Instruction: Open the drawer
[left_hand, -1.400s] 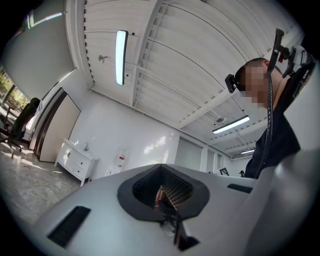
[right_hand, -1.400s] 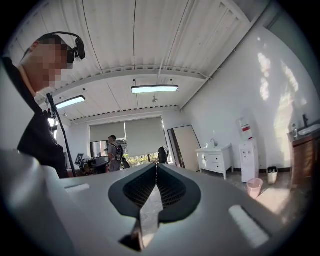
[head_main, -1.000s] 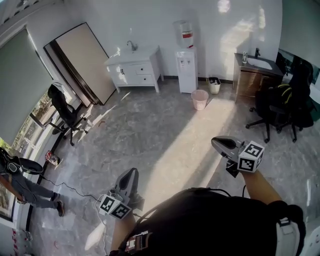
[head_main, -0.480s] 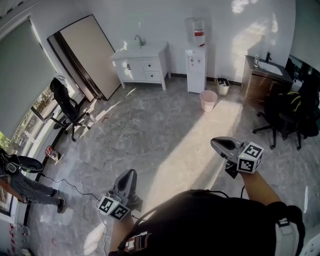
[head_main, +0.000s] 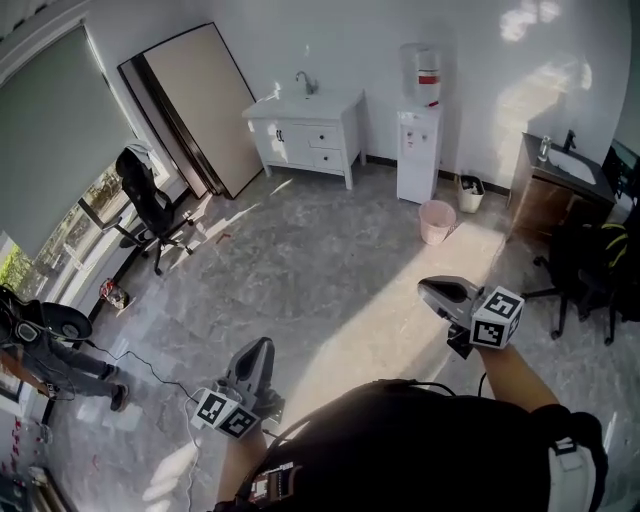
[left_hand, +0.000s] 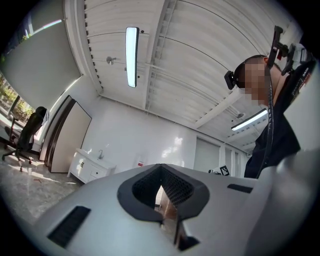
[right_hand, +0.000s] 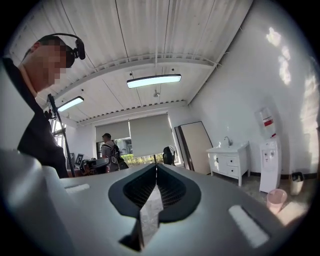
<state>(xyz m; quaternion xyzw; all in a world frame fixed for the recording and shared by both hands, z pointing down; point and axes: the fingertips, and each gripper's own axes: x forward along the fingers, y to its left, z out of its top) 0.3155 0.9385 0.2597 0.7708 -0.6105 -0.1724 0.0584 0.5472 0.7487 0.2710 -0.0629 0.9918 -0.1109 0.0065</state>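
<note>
A white cabinet (head_main: 310, 130) with a sink on top stands against the far wall, and its small drawers (head_main: 327, 141) are closed. It also shows far off in the left gripper view, cabinet (left_hand: 90, 167), and in the right gripper view, cabinet (right_hand: 230, 162). My left gripper (head_main: 263, 344) is held low at my left side, shut and empty. My right gripper (head_main: 424, 290) is held out at my right, shut with nothing in it. Both are several steps of bare floor away from the cabinet. In their own views the left gripper (left_hand: 161, 167) and right gripper (right_hand: 156, 167) point level into the room.
A water dispenser (head_main: 420, 150) stands right of the cabinet, with a pink bin (head_main: 436, 221) before it. A board (head_main: 205, 105) leans on the left wall by an office chair (head_main: 150, 200). A wooden sink unit (head_main: 560, 185) and dark chair (head_main: 590, 275) stand right. A person (head_main: 50, 350) and floor cable are at left.
The whole room has slid right and down in the head view, and the cabinet looks slightly nearer. Both grippers keep their pose beside my body and stay shut.
</note>
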